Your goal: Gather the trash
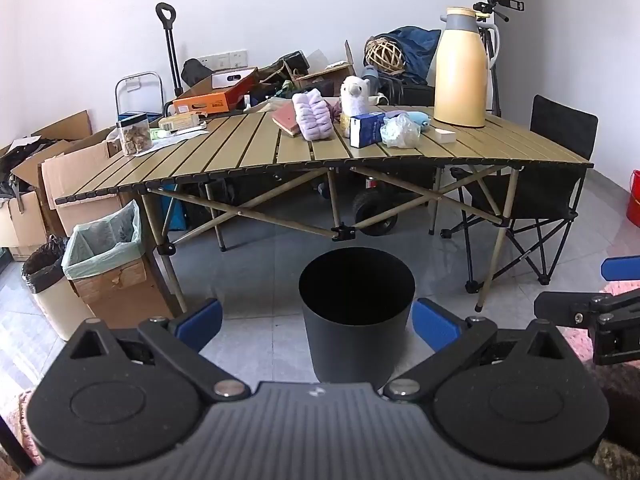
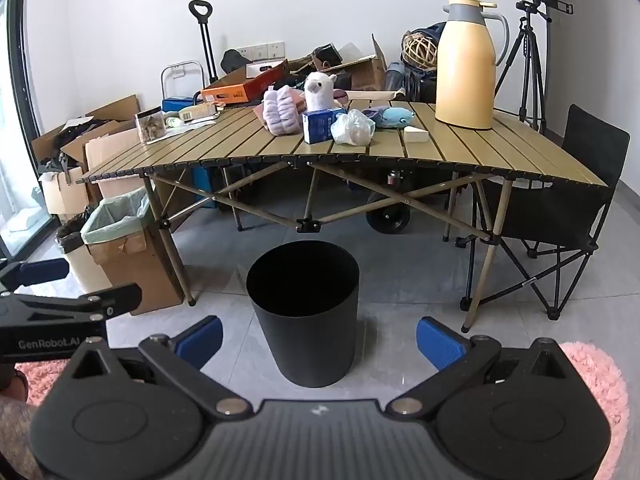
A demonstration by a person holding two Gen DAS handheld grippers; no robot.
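Observation:
A black round bin (image 1: 356, 308) (image 2: 304, 312) stands open on the grey floor in front of the folding table (image 1: 224, 156) (image 2: 248, 148). On the table lie a crumpled clear plastic bag (image 1: 398, 131) (image 2: 353, 128), a blue carton (image 1: 365, 131) (image 2: 319, 124) and a small white box (image 1: 445, 135) (image 2: 416, 134). My left gripper (image 1: 319, 324) is open and holds nothing, hovering just short of the bin. My right gripper (image 2: 320, 341) is open too, beside the left one and also aimed at the bin. Nothing lies between either pair of fingers.
The tabletop also carries a tall yellow thermos (image 1: 460, 68), a plush alpaca (image 1: 354, 96), a purple fluffy item (image 1: 314, 116) and a jar (image 1: 134, 134). A lined cardboard box (image 1: 106, 248) and a small bin (image 1: 48, 288) stand left. A folding chair (image 1: 560, 184) stands right, a pink rug (image 2: 592, 380) below.

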